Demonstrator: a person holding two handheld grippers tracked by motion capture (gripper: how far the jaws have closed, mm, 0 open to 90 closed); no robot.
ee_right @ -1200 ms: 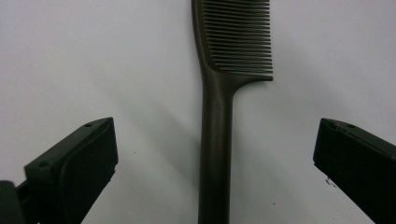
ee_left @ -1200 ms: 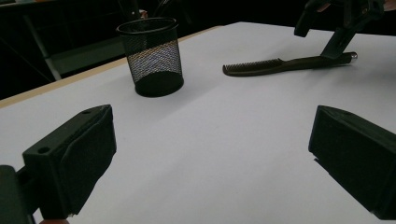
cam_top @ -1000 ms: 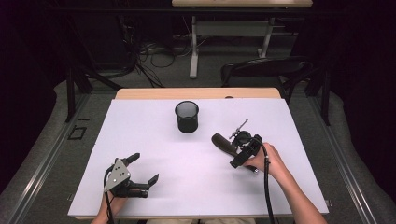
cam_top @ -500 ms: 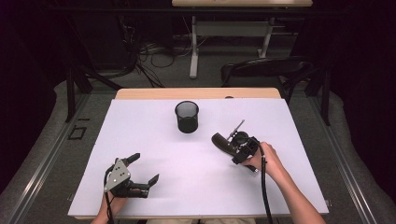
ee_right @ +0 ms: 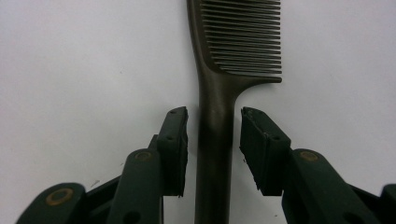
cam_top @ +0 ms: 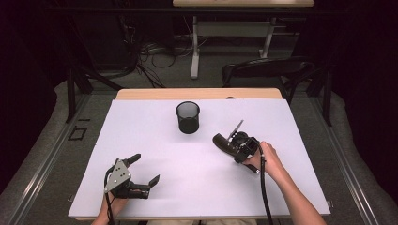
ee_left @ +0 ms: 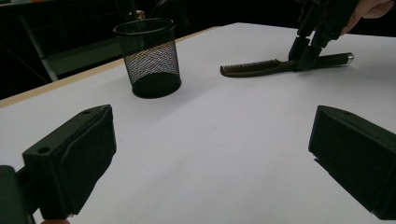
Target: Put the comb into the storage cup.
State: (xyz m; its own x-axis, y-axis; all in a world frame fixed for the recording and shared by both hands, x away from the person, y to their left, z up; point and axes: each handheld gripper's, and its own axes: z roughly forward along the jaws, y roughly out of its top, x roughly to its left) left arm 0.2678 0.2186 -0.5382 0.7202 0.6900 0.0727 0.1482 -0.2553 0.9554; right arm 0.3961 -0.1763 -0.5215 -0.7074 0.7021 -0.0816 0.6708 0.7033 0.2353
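Observation:
A dark brown comb (ee_right: 240,42) lies flat on the white table cover (cam_top: 155,136), right of centre. My right gripper (ee_right: 214,140) points down over it and straddles its handle. Its jaws have just been closing, and a thin gap remains on each side of the handle, so the pads do not press on it. In the high view the comb's head (cam_top: 221,141) sticks out to the left of the right gripper (cam_top: 234,149). The left gripper view shows the comb (ee_left: 261,67) under the right gripper (ee_left: 306,58). My left gripper (cam_top: 146,168) rests at the front left, open and holding nothing.
A black mesh cup (cam_top: 187,118) stands upright at the middle back of the table, left of the comb, and it is also in the left gripper view (ee_left: 149,56). The table's wooden back edge (cam_top: 197,93) lies behind it. A chair (cam_top: 267,70) stands beyond the table.
The right gripper's jaws have drawn in around the comb's handle, and the right hand has shifted only slightly. The left gripper has not moved.

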